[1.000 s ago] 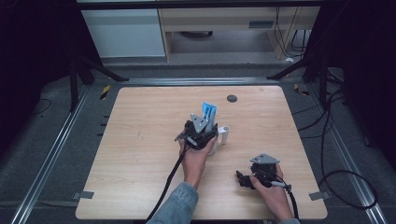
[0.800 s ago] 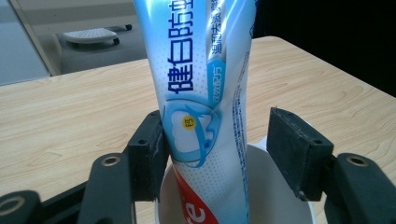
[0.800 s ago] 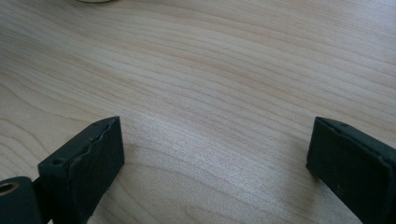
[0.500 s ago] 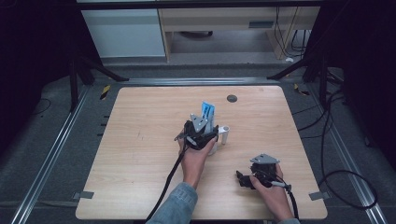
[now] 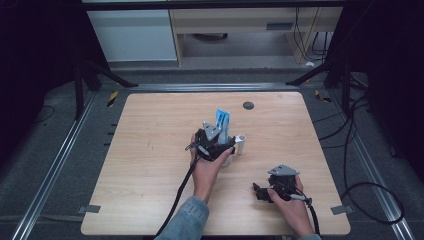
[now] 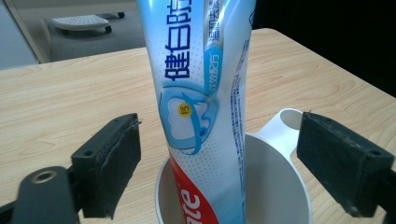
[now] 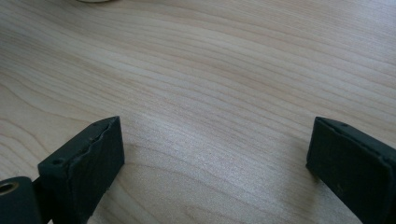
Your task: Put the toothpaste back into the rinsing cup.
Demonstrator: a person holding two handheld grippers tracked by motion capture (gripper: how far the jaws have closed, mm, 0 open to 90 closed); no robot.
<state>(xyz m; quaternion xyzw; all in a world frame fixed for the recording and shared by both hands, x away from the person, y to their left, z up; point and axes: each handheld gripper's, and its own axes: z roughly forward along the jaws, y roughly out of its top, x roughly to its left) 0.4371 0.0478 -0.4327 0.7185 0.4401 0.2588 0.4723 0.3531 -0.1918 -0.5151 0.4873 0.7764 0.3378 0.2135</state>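
- Two handheld grippers over a wooden table (image 5: 150, 150); high view has both hands coming in from the bottom edge.
- Left gripper (image 5: 214, 145) sits mid-table at a white cup (image 5: 239, 145); right gripper (image 5: 272, 189) rests low near the front right, well apart from the cup.
- High view: toothpaste tube (image 5: 223, 120) stands upright just past the left gripper; cup mostly hidden by the gripper, just its handle stub pokes out to the right.
- Left gripper view adds detail: toothpaste tube (image 6: 205, 93), blue-white with a red lower band and Chinese print, stands inside the white cup (image 6: 275, 186), leaning a little on the near rim.
- Left gripper (image 6: 219, 158): jaws released, have just been opening; tube sits between them, clear gap on each side, pads not touching it.
- Cup handle points away toward the right jaw in that view.
- Right gripper view: right gripper (image 7: 215, 158) jaws spread wide, nothing between them, bare wood grain below.
- High view also catches a dark round disc (image 5: 248, 105) on the table's far side, apart from everything.
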